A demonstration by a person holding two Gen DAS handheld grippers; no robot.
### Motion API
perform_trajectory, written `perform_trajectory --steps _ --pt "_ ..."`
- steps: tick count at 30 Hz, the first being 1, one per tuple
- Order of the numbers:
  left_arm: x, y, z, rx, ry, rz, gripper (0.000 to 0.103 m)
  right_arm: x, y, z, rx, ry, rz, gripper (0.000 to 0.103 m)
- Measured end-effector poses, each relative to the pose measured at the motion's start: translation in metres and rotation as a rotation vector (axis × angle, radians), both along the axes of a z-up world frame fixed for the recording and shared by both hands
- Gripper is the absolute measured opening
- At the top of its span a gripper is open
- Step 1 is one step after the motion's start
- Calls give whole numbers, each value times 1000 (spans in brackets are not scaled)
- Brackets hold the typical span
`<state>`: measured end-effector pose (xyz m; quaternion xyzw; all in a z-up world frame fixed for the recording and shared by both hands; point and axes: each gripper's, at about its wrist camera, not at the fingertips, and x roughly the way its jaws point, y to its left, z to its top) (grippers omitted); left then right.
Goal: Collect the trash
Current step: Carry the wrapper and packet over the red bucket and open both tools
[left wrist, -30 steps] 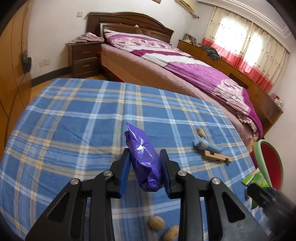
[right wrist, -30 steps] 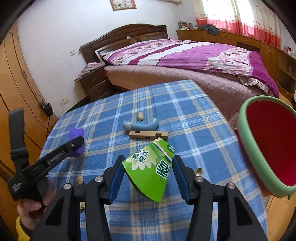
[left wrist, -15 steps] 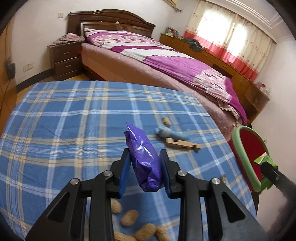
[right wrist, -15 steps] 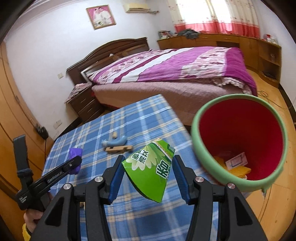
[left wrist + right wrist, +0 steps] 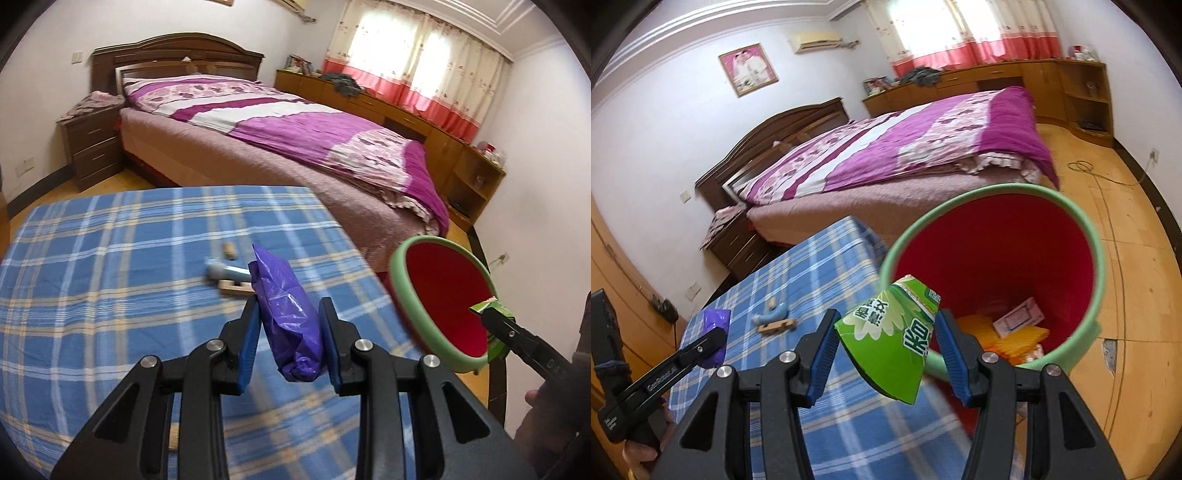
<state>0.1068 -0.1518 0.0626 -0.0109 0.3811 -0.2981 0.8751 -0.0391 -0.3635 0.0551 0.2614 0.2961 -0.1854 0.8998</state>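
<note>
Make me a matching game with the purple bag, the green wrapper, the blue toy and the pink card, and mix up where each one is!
Things:
1. purple plastic bag
2. green wrapper
3. blue toy
4. pink card

Places:
A. lying on the checked tablecloth beside a wooden block
B. clamped in the right gripper
C. inside the red bin
D. clamped in the left gripper

Pairs: 1-D, 2-B, 3-A, 4-C
</note>
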Motion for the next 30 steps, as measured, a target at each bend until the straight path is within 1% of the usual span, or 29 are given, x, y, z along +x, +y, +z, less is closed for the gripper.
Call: perform_trajectory --steps 6,10,15,21,30 --pt "-11 -36 -1 9 13 -51 32 -17 -31 -7 -8 2 -81 56" --pt "-17 -60 -2 24 13 -92 32 -23 -51 -14 6 9 -117 57" --pt "-24 -86 -4 36 11 -143 32 -25 -69 -24 33 17 -141 60" --pt "-28 -108 -9 53 16 -191 32 -27 -84 -34 76 9 -160 61" --pt "-35 -137 -14 65 30 -244 32 -35 -95 -32 92 -19 -173 64"
